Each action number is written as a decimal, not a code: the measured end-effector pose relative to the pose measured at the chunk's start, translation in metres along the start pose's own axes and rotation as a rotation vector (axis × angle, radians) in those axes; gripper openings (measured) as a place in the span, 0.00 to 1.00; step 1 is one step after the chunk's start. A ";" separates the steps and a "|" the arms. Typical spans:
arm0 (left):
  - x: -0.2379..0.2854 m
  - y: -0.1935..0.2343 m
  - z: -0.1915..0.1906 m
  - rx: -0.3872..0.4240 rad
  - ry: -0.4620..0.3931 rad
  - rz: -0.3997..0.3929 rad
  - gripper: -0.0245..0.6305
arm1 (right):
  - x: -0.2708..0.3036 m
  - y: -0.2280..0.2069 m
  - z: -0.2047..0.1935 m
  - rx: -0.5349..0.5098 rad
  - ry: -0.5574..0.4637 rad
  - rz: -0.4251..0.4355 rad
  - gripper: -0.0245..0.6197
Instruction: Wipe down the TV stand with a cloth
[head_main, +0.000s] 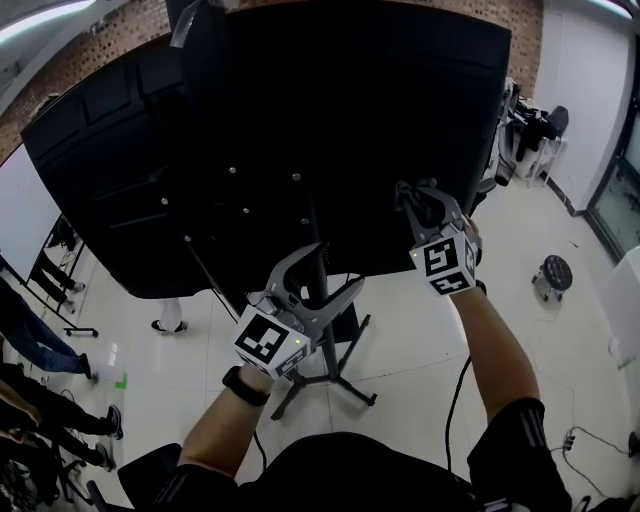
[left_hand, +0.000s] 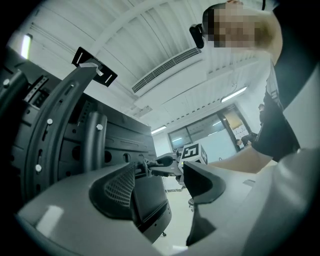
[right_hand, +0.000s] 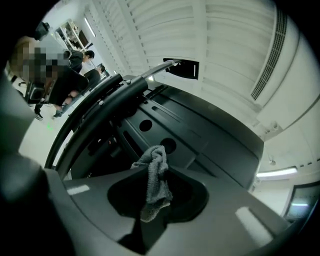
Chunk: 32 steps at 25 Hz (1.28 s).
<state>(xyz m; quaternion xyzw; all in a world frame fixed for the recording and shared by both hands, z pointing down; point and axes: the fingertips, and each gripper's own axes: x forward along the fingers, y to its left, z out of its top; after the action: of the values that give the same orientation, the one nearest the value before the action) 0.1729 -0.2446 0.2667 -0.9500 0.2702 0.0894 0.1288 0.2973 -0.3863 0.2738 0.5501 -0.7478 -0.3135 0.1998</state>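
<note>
A big black TV (head_main: 300, 130) shows its back panel, mounted on a black stand whose pole and legs (head_main: 335, 375) rest on the white floor. My right gripper (head_main: 420, 195) is up at the panel's lower right edge, shut on a small grey cloth (right_hand: 156, 177). The cloth's bunched tip sticks out past the right gripper (right_hand: 157, 187) toward the black panel (right_hand: 200, 135). My left gripper (head_main: 335, 268) hangs open in front of the stand's pole, holding nothing. Between the open jaws of the left gripper (left_hand: 162, 181) I see the right gripper's marker cube (left_hand: 192, 152).
People stand at the far left (head_main: 30, 340). A small wheeled stool (head_main: 553, 275) sits on the floor at the right, with dark equipment (head_main: 535, 125) behind it. A black cable (head_main: 455, 400) trails over the floor beside my right arm.
</note>
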 end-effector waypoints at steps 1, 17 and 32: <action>-0.002 0.001 0.000 -0.001 -0.001 0.003 0.54 | -0.002 0.001 0.002 -0.006 -0.003 0.000 0.14; -0.116 0.071 0.027 0.065 -0.013 0.191 0.54 | -0.037 0.109 0.201 -0.166 -0.342 0.111 0.14; -0.288 0.195 0.083 0.154 -0.035 0.367 0.53 | 0.028 0.292 0.412 -0.392 -0.492 0.277 0.14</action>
<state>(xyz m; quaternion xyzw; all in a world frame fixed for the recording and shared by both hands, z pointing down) -0.1816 -0.2392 0.2182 -0.8703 0.4428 0.1071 0.1874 -0.1806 -0.2517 0.1757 0.3023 -0.7667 -0.5444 0.1562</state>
